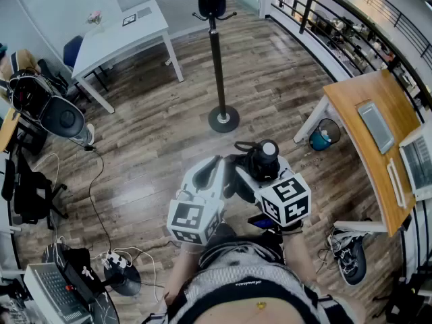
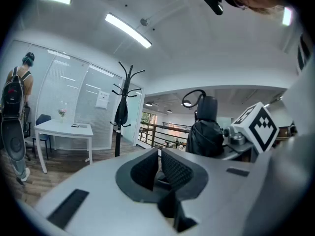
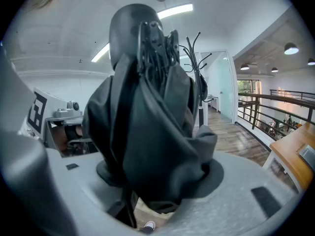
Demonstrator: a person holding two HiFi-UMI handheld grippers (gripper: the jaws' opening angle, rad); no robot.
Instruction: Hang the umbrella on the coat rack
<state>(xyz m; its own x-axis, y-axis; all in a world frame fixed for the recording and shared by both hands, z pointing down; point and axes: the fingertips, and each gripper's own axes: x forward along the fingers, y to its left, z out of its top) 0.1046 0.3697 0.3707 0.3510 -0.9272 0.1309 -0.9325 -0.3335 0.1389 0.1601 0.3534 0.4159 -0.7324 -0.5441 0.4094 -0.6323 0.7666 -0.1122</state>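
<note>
A folded black umbrella (image 1: 260, 164) stands up between the jaws of my right gripper (image 1: 260, 174), which is shut on it just in front of my body. In the right gripper view the umbrella (image 3: 147, 117) fills the middle, bunched fabric pressed between the jaws of that gripper (image 3: 157, 181). The black coat rack (image 1: 217, 52) stands ahead on a round base, with a dark item hanging at its top. My left gripper (image 1: 210, 174) sits beside the umbrella on the left, jaws together and nothing between them (image 2: 160, 168). From there the umbrella (image 2: 204, 132) shows at the right and the rack (image 2: 123, 107) at the left.
A white table (image 1: 121, 32) stands at the far left. At the right are a wooden desk (image 1: 368, 133) and a blue bin (image 1: 324, 135), with a railing (image 1: 324, 12) behind. Cables and a power strip (image 1: 115, 256) lie at the near left. A person with a backpack (image 2: 17, 112) stands by the table.
</note>
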